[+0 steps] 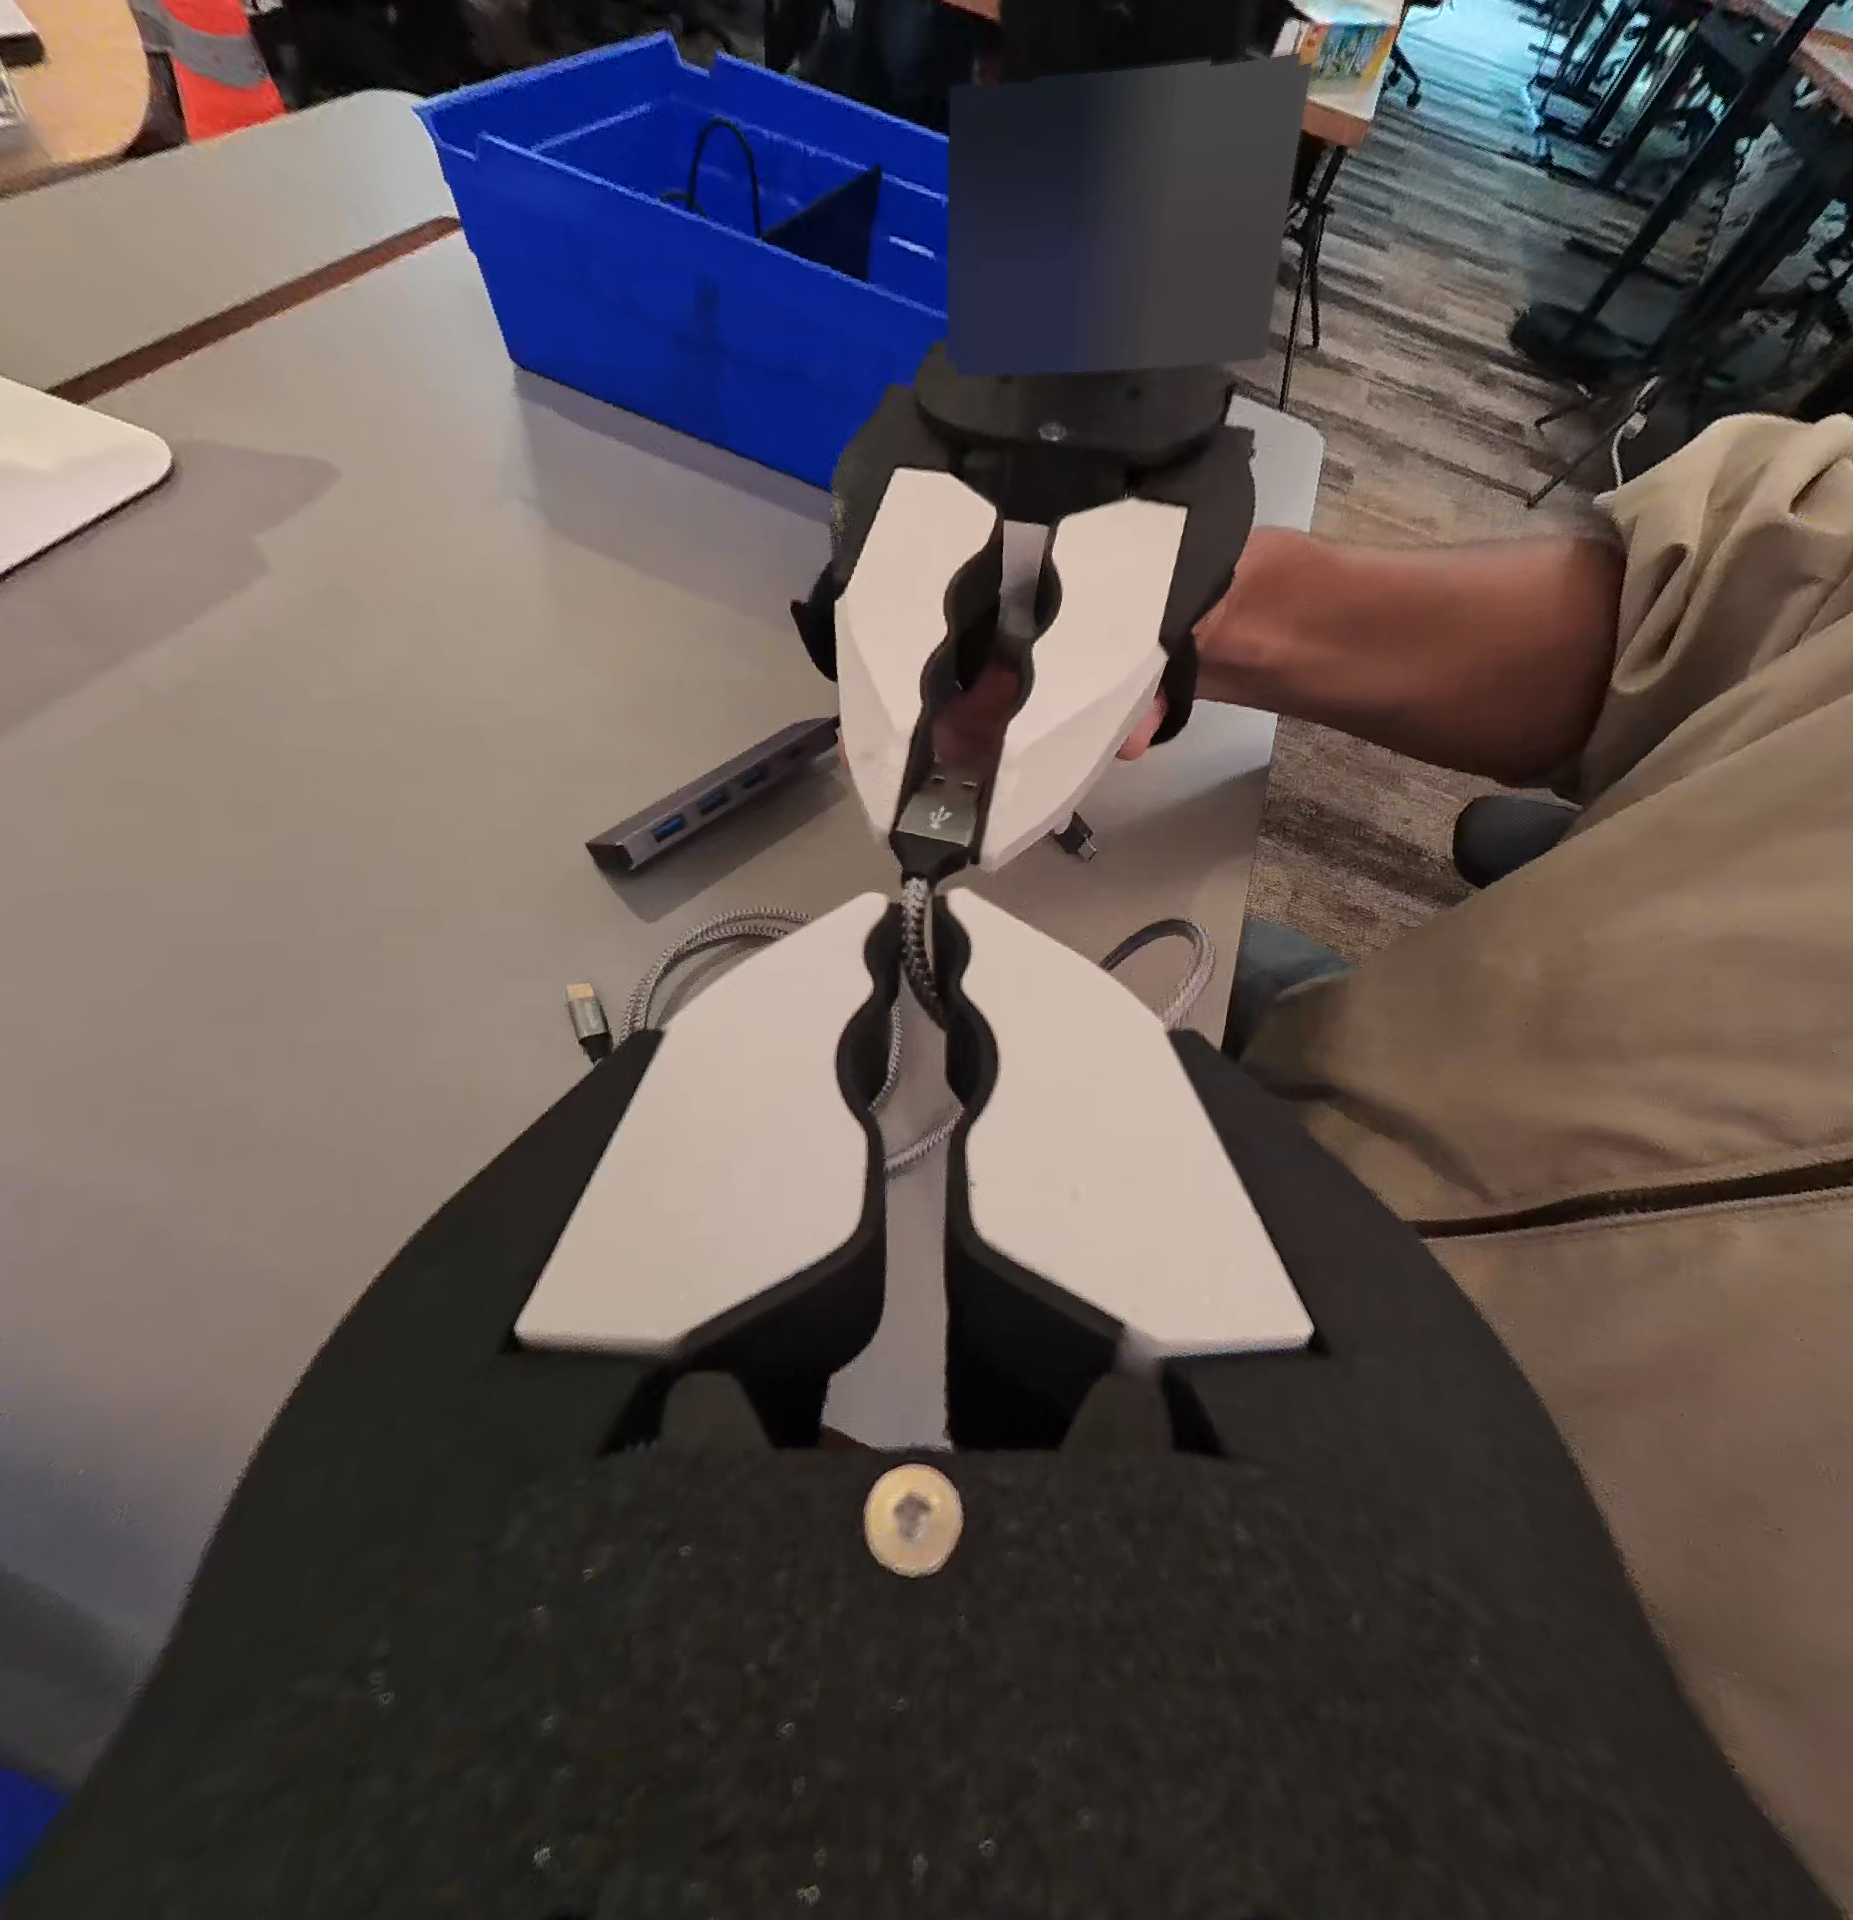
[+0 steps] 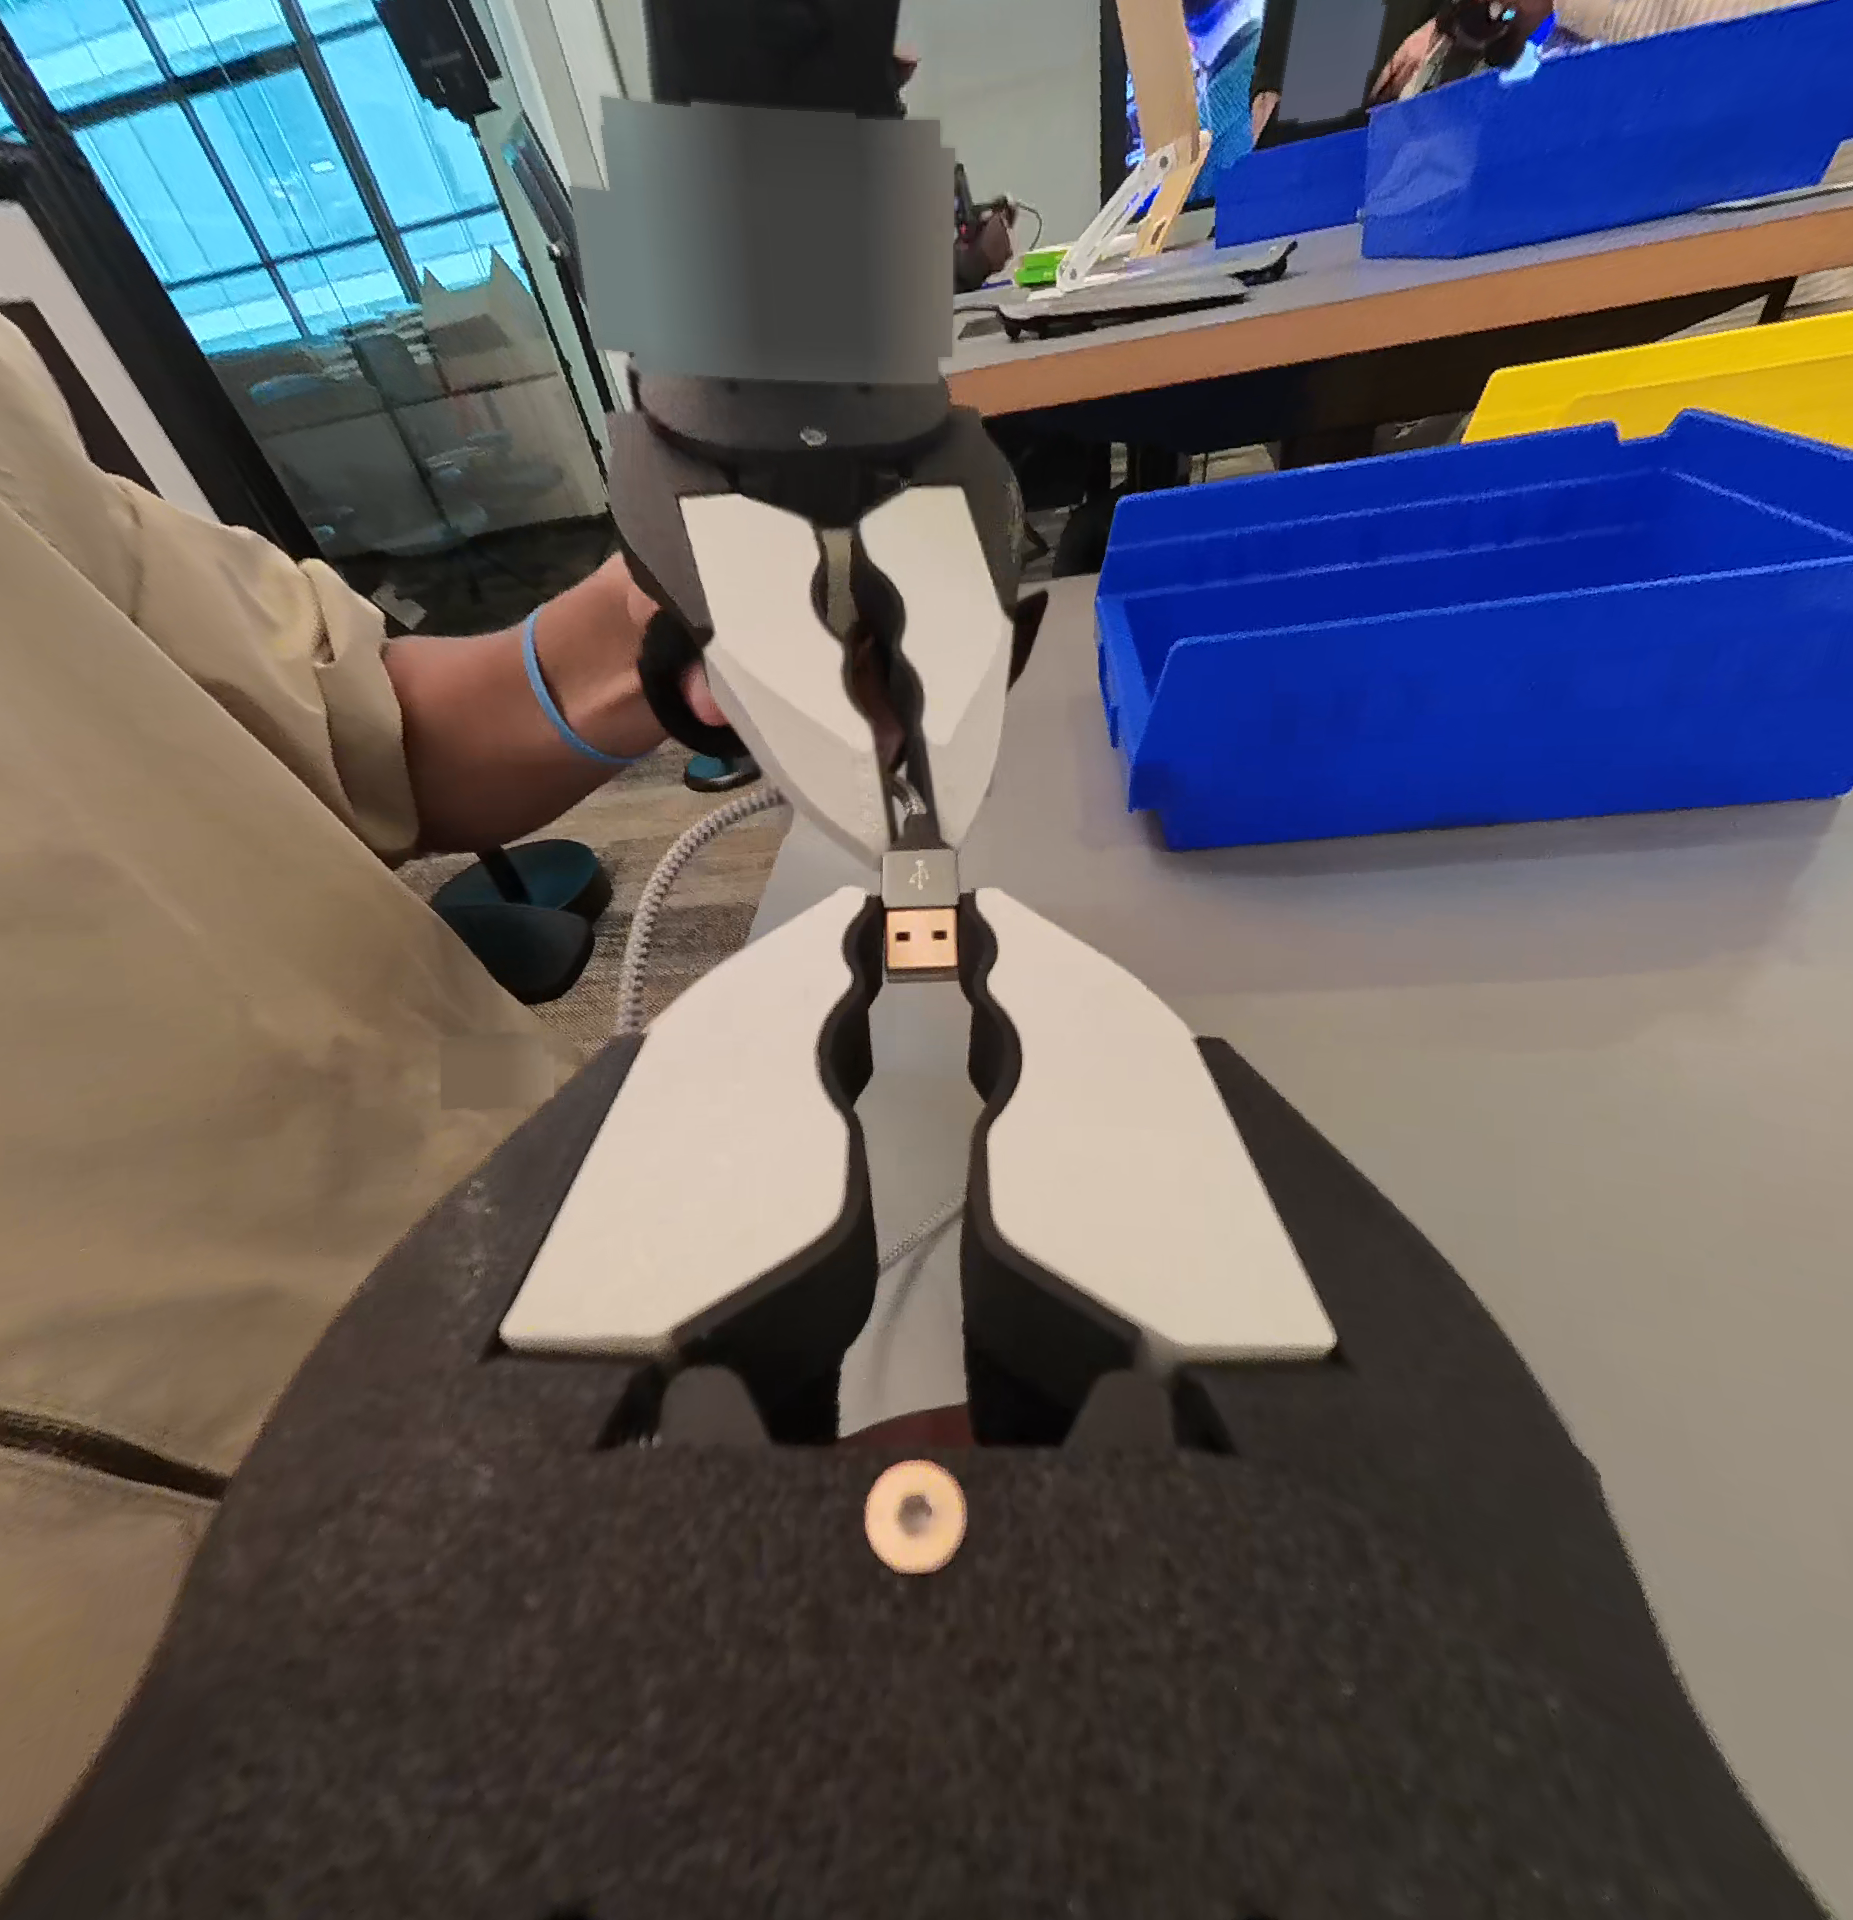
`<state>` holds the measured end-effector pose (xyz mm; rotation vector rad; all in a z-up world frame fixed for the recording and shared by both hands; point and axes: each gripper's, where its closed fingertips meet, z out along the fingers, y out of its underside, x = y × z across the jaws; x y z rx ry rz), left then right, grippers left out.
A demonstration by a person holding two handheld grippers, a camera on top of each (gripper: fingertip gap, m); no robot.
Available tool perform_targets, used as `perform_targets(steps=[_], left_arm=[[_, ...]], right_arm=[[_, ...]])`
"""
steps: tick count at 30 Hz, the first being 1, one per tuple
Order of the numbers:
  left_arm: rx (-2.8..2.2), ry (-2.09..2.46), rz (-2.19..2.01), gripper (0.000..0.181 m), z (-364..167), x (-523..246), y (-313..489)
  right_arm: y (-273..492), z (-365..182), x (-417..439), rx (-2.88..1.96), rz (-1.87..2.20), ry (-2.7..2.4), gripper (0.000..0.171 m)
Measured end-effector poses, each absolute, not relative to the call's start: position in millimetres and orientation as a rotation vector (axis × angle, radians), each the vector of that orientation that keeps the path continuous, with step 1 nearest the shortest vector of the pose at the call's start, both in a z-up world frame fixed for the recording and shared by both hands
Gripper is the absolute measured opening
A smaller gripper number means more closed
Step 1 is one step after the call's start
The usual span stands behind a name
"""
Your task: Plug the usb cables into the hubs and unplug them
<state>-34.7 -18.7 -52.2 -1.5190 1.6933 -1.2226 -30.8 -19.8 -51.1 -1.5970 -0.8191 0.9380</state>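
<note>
A grey braided USB cable [image 1: 917,940] runs between my two grippers, which face each other tip to tip above the grey table [image 1: 330,727]. My left gripper [image 1: 920,906] is shut on the cable just behind its USB-A plug [image 1: 940,821]. My right gripper [image 2: 920,914] is shut on that plug [image 2: 920,935], whose metal end points back along my right fingers. The left gripper also shows in the right wrist view [image 2: 917,836], and the right gripper in the left wrist view [image 1: 937,847]. A grey USB hub [image 1: 714,800] lies on the table beyond, untouched. The cable's small far connector [image 1: 587,1023] lies on the table.
A blue bin [image 1: 693,260] with a black cable stands behind the hub; another blue bin [image 2: 1473,665] and a yellow bin [image 2: 1680,374] show in the right wrist view. A white flat device [image 1: 39,478] lies at the far left. The person's sleeves flank both views. The table edge is close. The grippers are tip to tip, or close to it.
</note>
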Motion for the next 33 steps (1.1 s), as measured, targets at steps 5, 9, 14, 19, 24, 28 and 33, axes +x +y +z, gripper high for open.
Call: perform_targets(steps=[5,9,14,19,24,28,33], left_arm=[[-1.496,1.720,-1.166,0.003,-56,-37,-18],[-1.529,1.632,-1.123,0.003,-57,-34,-10],[-1.629,1.480,-1.052,0.003,-65,-43,11],[-1.668,1.415,-0.964,0.003,-71,-61,24],[-1.733,1.330,-1.003,0.003,-78,-66,33],[-1.787,1.356,-1.006,0.003,-87,-67,29],[-1.829,1.425,-1.000,0.003,-102,-56,22]], right_arm=[[-21,-53,-33,-1.609,1.005,-0.798,0.014],[-14,-53,-29,-1.628,0.974,-0.748,0.014],[-11,-73,25,-1.794,0.598,-0.715,0.031],[-21,-125,103,-2.062,0.280,-0.609,0.040],[-20,-167,118,-2.218,0.225,-0.587,0.044],[-14,-180,120,-2.287,0.351,-0.503,0.045],[-6,-187,119,-2.329,0.311,-0.521,0.034]])
